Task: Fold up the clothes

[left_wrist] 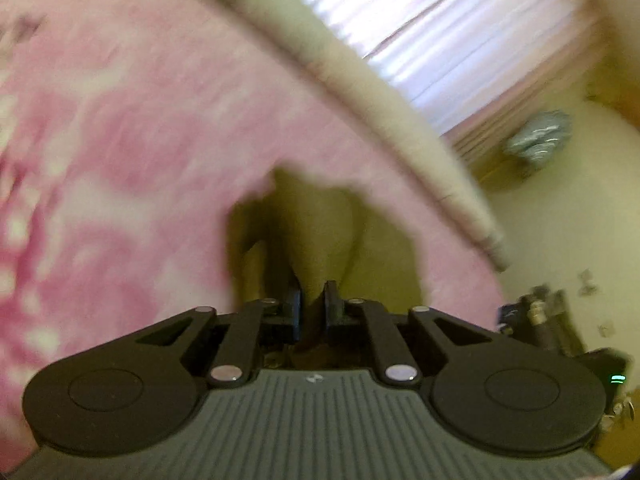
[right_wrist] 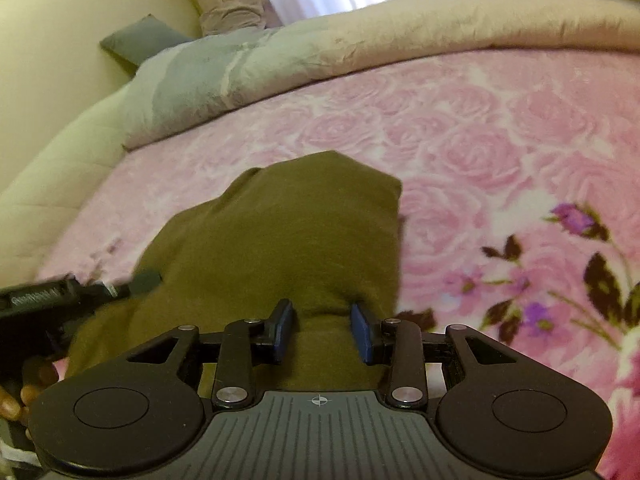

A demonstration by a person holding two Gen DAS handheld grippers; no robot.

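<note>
The left gripper [left_wrist: 313, 308] is pinching the olive-green knit garment [right_wrist: 280, 240] between nearly closed jaws, a thin fold of the cloth running straight ahead of its tips and hanging or draping forward over the pink rose-patterned plush blanket [right_wrist: 480, 128] on the bed; that view is blurring, so how much cloth it is holding is hard to judge. The right gripper [right_wrist: 323, 328] is sitting with its blue-padded jaws parted around a bunched neck of the same garment, the cloth filling the gap between the pads, though whether the pads are actually biting cannot be told. Ahead of the right gripper the garment is lying in a rumpled, roughly doubled mass on the blanket, and the left gripper's body is showing just off to the right gripper's left. A beige and grey quilted duvet [right_wrist: 360, 36] is lying beyond, along the far edge of the blanket. The risk, as I judge it, is slipping: a thin pinch on soft knit could be pulling free if the two grippers are moving apart unevenly, and the plush blanket could be dragging the fold crooked.
</note>
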